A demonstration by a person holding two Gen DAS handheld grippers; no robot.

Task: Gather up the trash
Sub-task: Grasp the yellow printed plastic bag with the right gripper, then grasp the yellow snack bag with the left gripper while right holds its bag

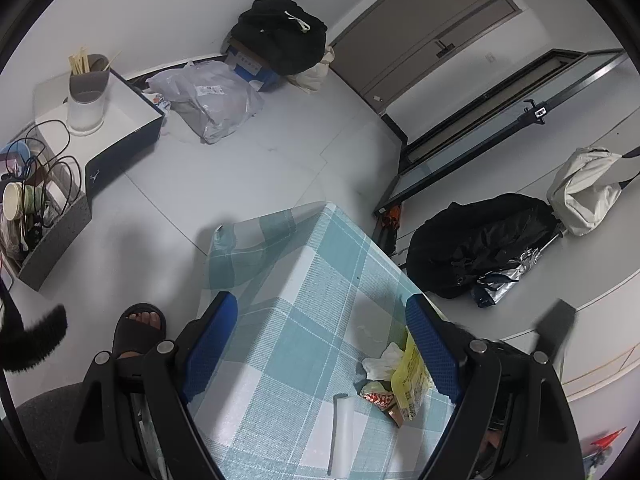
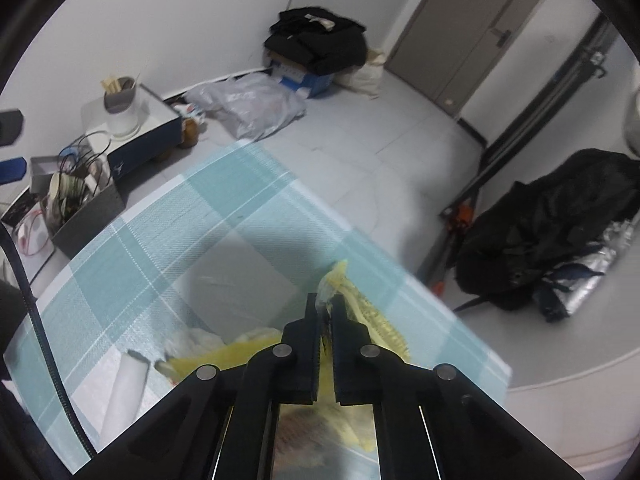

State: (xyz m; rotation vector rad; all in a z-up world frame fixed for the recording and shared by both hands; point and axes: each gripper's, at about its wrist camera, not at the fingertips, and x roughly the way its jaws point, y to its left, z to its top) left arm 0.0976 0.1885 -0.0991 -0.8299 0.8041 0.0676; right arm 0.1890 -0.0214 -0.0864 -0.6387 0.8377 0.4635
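Observation:
A yellow plastic wrapper [image 2: 372, 312] is pinched between the jaws of my right gripper [image 2: 325, 304], which is shut on it above the checked tablecloth [image 2: 168, 216]. The same yellow wrapper [image 1: 410, 380] stands upright in the left wrist view beside a crumpled white tissue [image 1: 382, 362] and a red-and-green snack wrapper [image 1: 378, 396]. My left gripper [image 1: 320, 324] is open and empty, its blue pads [image 1: 212, 344] spread wide over the table. A white rolled paper tube [image 1: 340, 428] lies near the trash; it also shows in the right wrist view [image 2: 124, 392].
On the floor are a grey box of cups and cables [image 1: 44, 216], a white box with a chopstick holder [image 1: 88, 92], a plastic bag [image 1: 208, 96], black bags [image 1: 480, 240] and a door [image 1: 424, 20]. A sandalled foot [image 1: 140, 328] stands by the table.

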